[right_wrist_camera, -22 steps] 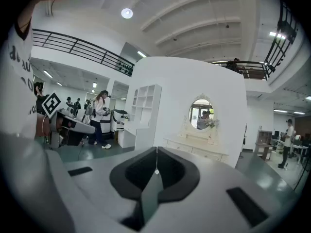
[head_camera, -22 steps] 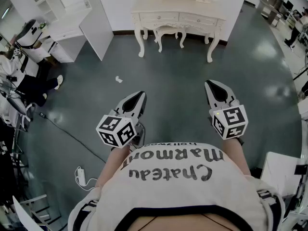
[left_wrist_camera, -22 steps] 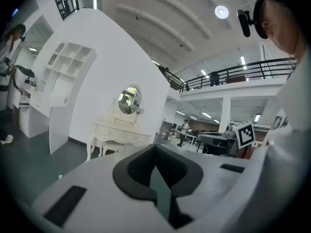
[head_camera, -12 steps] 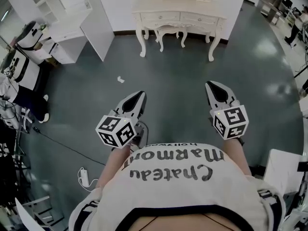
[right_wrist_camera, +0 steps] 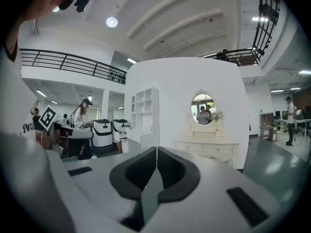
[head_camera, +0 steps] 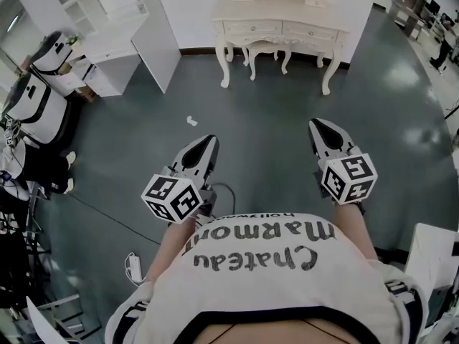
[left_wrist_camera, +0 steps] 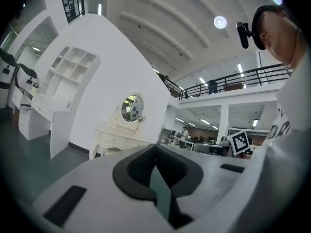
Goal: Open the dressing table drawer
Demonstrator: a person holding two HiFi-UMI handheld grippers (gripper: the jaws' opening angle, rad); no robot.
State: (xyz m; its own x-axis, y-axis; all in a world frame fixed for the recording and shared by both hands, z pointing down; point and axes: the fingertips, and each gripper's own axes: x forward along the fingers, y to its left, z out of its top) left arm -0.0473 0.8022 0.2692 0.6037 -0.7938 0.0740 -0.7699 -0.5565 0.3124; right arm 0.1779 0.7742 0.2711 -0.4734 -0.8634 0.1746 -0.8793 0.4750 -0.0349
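The cream, curvy-legged dressing table (head_camera: 281, 11) stands across the shiny grey floor (head_camera: 258, 113). The left gripper (head_camera: 206, 142) and right gripper (head_camera: 320, 124) have their jaws together, empty.

The glossy grey floor (head_camera: 265, 127) reflects lights; the cream dressing table (head_camera: 281, 13) looks smooth painted wood.

Glossy grey floor (head_camera: 265, 120), white walls (head_camera: 193, 9), white shelving (head_camera: 107, 16).

Big open-plan lab/office hall w/ a mock bedroom corner, not a home: freestanding white partition wall (right_wrist_camera: 184, 96) backs a cream dressing table (head_camera: 281, 29) & shelf unit (right_wrist_camera: 146, 115). Mezzanine railing (left_wrist_camera: 243, 79), ceiling strip lights (left_wrist_camera: 240, 68), power cable (head_camera: 93, 206) across glossy grey floor (head_camera: 265, 127).
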